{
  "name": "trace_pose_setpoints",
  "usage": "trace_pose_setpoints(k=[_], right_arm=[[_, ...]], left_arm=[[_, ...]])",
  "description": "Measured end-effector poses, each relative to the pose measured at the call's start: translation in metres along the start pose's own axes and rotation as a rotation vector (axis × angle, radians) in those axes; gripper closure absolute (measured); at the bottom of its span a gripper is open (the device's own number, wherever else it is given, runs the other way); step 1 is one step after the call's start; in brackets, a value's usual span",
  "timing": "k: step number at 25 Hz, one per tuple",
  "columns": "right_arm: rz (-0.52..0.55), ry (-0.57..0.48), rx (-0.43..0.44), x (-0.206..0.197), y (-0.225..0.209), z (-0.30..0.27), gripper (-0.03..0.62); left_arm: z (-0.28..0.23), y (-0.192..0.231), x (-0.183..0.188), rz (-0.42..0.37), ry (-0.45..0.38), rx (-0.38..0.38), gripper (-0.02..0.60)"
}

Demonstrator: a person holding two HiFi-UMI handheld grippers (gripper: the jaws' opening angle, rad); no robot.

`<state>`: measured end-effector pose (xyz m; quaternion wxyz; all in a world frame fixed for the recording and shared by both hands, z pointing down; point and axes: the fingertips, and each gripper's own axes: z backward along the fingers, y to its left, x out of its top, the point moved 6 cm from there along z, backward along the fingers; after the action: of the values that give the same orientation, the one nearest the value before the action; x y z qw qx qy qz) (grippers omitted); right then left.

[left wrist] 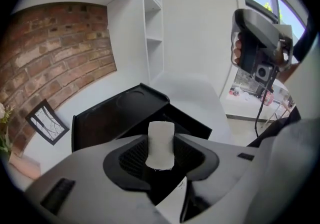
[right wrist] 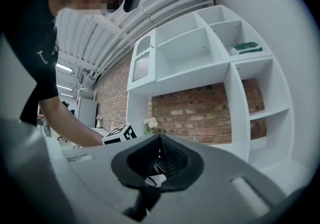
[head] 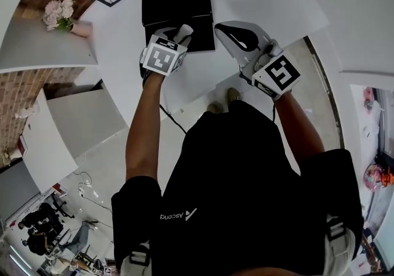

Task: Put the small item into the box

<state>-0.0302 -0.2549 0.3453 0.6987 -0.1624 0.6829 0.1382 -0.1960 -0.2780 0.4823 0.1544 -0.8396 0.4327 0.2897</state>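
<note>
Left fingers clamp white item, black box partly hidden behind

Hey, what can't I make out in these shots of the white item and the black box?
Black box floor: head view, near part covered by the left gripper; left gripper view, dark and partly behind the jaws.
White item's lower end: left gripper view, sunk between the jaws.
Green object on a shelf: right gripper view, too small to identify.
</note>
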Motion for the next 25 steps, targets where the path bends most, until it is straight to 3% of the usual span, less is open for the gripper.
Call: trace_pose_setpoints(k=[7, 15, 20, 25], right_arm=[[-0.024, 0.015, -0.031, -0.007, -0.018, 0.002, 0.592], [-0.037, 0.025, -0.057, -0.017, -0.033, 0.012, 0.592], [-0.058, 0.035, -0.062, -0.018, -0.037, 0.016, 0.592], [-0.059, 0.036, -0.060, -0.022, -0.042, 0.016, 0.592]], left_arm=[[-0.036, 0.009, -0.007, 0.007, 0.129, -0.025, 0.423], [-0.063, 0.006, -0.010, -0.015, 0.197, -0.055, 0.422], [-0.066, 0.013, -0.005, -0.083, 0.220, 0.028, 0.419], [-0.069, 0.014, -0.007, -0.101, 0.226, 0.041, 0.414]])
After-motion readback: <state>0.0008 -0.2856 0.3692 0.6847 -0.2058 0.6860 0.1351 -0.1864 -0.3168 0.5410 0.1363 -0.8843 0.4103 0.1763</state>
